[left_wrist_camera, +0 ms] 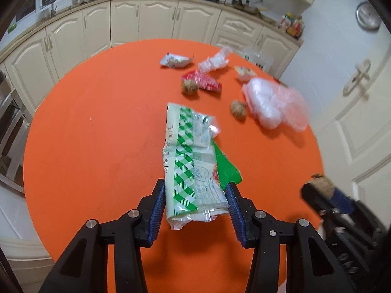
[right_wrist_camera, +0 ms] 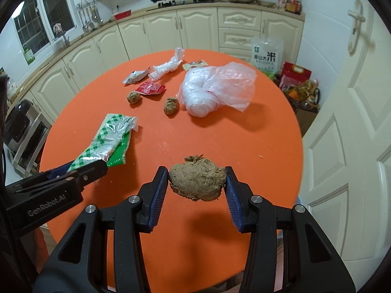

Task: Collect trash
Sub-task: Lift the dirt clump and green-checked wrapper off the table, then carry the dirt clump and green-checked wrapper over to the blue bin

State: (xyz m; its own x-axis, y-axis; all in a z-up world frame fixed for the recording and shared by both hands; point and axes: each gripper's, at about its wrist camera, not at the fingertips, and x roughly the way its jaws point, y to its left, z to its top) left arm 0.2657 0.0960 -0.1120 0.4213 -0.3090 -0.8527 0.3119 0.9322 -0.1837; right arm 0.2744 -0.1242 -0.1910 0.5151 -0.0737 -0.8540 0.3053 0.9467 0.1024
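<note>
Nearest to the camera, the left gripper (left_wrist_camera: 195,195) is clamped on a long green-checked wrapper (left_wrist_camera: 188,161), with its blue pads pressing both sides and the wrapper lifted above the orange table (left_wrist_camera: 97,134). To its right, the right gripper (right_wrist_camera: 196,180) grips one brown crumpled lump (right_wrist_camera: 198,182), also held in the air; its shadow falls on the table below.

On the far half of the table I count the remaining trash, from left to right: one white snack wrapper (right_wrist_camera: 135,76), one red packet (right_wrist_camera: 149,88), two small brown lumps (right_wrist_camera: 133,97) (right_wrist_camera: 171,105), one twisted clear plastic piece (right_wrist_camera: 167,66), one small printed wrapper (right_wrist_camera: 194,64), and one big bundle of clear plastic bags (right_wrist_camera: 215,90). The red packet touches the left small lump; the second lump lies just beside the big bundle. The small printed wrapper is partly hidden behind the bundle, so its shape is perhaps not fully seen.

The near half and the left part of the round table are bare orange surface. The far edge is close to the cream cabinets (right_wrist_camera: 195,24), and the right edge stands near a white door (right_wrist_camera: 354,134).
</note>
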